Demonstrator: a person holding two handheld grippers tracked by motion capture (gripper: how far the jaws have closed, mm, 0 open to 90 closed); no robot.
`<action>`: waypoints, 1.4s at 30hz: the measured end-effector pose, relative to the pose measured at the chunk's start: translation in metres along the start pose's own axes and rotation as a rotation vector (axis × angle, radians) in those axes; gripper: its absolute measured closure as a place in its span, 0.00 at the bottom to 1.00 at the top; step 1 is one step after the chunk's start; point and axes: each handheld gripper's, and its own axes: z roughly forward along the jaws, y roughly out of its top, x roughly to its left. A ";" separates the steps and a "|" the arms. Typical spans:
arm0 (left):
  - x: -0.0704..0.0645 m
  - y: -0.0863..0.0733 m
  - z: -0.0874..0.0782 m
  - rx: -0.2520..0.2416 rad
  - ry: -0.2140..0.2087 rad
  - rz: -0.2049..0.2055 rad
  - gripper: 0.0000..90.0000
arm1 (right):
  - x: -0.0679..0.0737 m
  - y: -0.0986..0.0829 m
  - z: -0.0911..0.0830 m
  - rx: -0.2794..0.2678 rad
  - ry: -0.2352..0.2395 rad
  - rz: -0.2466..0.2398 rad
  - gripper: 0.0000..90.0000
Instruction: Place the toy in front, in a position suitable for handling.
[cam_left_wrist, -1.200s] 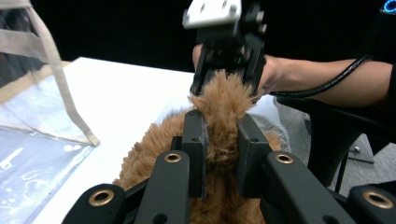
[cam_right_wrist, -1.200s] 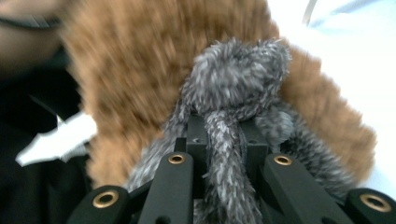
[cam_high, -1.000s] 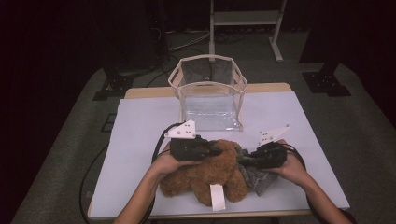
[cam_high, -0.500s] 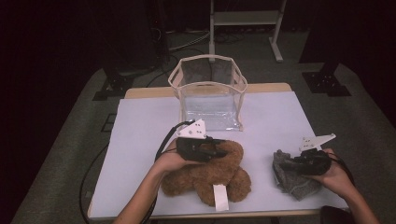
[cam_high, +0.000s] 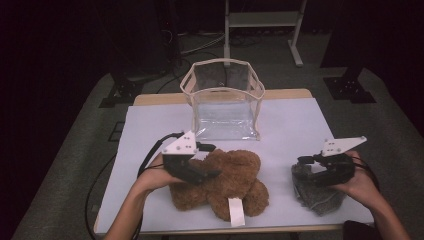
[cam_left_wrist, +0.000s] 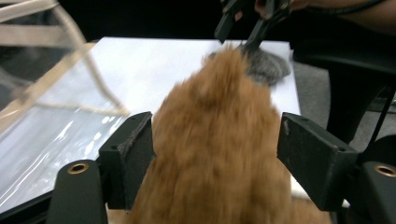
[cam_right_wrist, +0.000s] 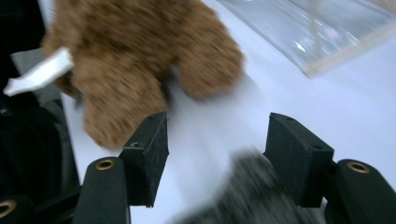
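L gripper (cam_high: 202, 165) sits over the brown teddy bear (cam_high: 235, 180) at front-centre of the table (cam_high: 150, 130), jaws spread w/ the plush between them but not pinched yet, so the step looks like a grab: next it needs to close, then lift toward the clear bag (cam_high: 225, 107) just behind. R gripper (cam_high: 312, 167), jaws also apart, hovers over the grey plush (cam_high: 317, 192) near the front-right edge; bare room lies btw the two toys.

Brown plush bear (cam_high: 225, 182) lies flat at the table's near edge, grey cloth (cam_high: 317, 195) well right of it
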 end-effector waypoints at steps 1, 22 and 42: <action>0.000 -0.005 -0.005 0.002 0.005 -0.008 0.27 | 0.003 0.005 0.006 -0.004 0.020 -0.018 0.41; 0.008 -0.114 -0.036 0.035 0.029 -0.239 0.19 | 0.042 0.062 0.098 -0.065 0.261 -0.140 0.26; 0.011 -0.128 -0.012 -0.081 -0.050 -0.337 0.24 | 0.050 0.058 0.112 0.000 0.206 -0.123 0.46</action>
